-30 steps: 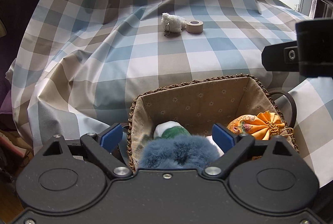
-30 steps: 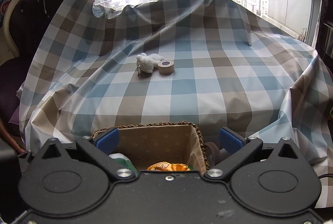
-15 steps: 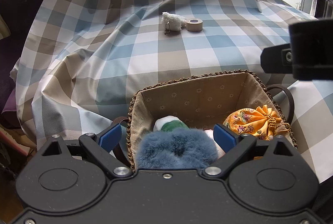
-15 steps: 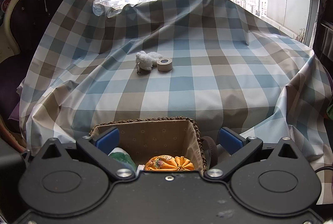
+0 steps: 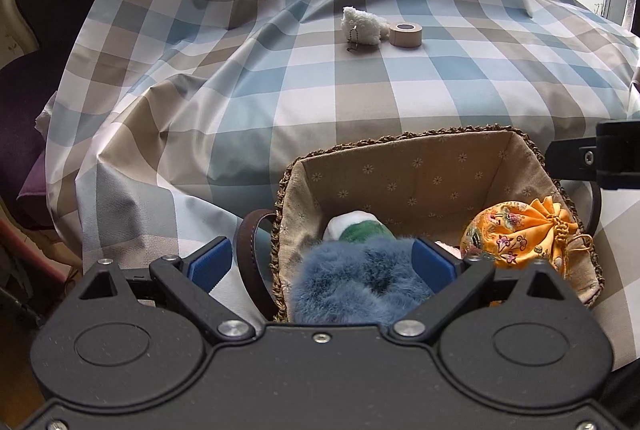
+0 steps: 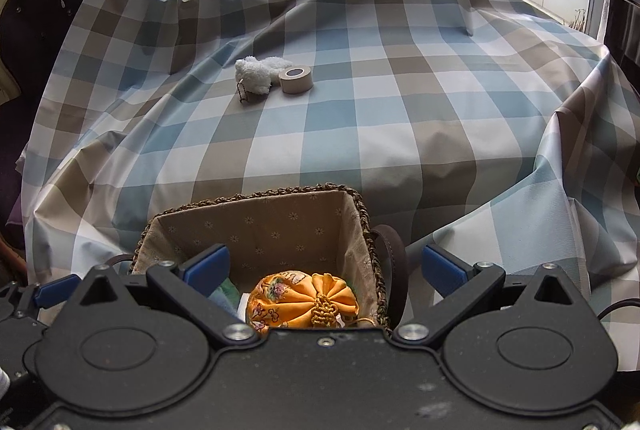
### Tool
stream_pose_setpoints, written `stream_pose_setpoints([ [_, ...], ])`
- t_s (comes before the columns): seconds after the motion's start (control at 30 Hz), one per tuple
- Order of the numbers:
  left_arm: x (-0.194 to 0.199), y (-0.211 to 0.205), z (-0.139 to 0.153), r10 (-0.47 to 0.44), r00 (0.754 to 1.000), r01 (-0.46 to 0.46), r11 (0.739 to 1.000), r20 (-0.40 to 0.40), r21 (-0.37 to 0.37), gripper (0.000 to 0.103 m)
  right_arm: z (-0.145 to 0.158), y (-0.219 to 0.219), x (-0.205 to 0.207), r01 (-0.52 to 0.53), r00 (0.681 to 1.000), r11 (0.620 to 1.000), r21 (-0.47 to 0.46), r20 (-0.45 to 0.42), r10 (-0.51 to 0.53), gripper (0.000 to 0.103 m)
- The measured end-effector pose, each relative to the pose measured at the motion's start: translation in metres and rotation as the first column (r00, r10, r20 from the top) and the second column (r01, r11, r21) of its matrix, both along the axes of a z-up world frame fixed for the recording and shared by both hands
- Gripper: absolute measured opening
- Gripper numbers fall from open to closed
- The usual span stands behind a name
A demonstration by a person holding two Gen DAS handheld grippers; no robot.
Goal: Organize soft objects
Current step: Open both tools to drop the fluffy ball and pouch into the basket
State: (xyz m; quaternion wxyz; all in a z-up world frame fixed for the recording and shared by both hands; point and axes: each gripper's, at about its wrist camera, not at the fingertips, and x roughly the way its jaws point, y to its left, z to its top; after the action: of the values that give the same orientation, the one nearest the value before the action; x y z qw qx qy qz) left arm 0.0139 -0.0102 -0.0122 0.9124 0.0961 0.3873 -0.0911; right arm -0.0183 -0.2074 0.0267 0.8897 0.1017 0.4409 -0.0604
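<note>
A woven basket [image 5: 400, 138] with a beige lining stands at the near edge of the checked cloth. In it lie a blue furry thing [image 5: 360, 282], a green and white soft thing [image 5: 360, 228] and an orange drawstring pouch [image 5: 516, 234]. My left gripper [image 5: 322, 266] is opening over the basket's left end. The blue fur lies between its jaws; the left pad stands outside the basket wall and does not press. My right gripper [image 6: 326, 266] hangs open above the basket [image 6: 256, 196], over the pouch [image 6: 300, 296]. A white plush keychain [image 6: 258, 70] lies far back on the cloth.
A beige tape roll [image 6: 296, 79] sits just right of the white plush [image 5: 362, 26]. Dark leather handles stick out at both basket ends. A dark upholstered chair [image 6: 36, 10] stands at the left. Windows run behind the draped cloth, which falls off in folds at the right.
My right gripper has sunk toward the basket, so the orange pouch shows more fully between its jaws. The left jaws have spread slightly and its view has shifted left; the blue fur stays in the basket.
</note>
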Motion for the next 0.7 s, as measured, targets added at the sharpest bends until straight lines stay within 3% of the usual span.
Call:
stream_pose_setpoints([
  [0.23, 0.006, -0.006, -0.002, -0.02, 1.0, 0.02, 1.0, -0.015, 0.002, 0.094, -0.012, -0.003, 0.01, 0.015, 0.999, 1.0, -0.004, -0.041, -0.015, 0.103],
  [0.53, 0.024, -0.035, -0.006, -0.082, 0.994, 0.082, 0.997, -0.072, -0.004, 0.094, 0.043, -0.006, -0.015, 0.074, 0.993, 0.996, -0.044, 0.1, -0.07, 0.103],
  [0.7, 0.02, -0.047, 0.008, -0.104, 0.994, 0.104, 0.995, -0.026, -0.01, 0.094, 0.061, -0.009, -0.021, 0.077, 0.987, 0.996, -0.052, 0.144, -0.069, 0.103],
])
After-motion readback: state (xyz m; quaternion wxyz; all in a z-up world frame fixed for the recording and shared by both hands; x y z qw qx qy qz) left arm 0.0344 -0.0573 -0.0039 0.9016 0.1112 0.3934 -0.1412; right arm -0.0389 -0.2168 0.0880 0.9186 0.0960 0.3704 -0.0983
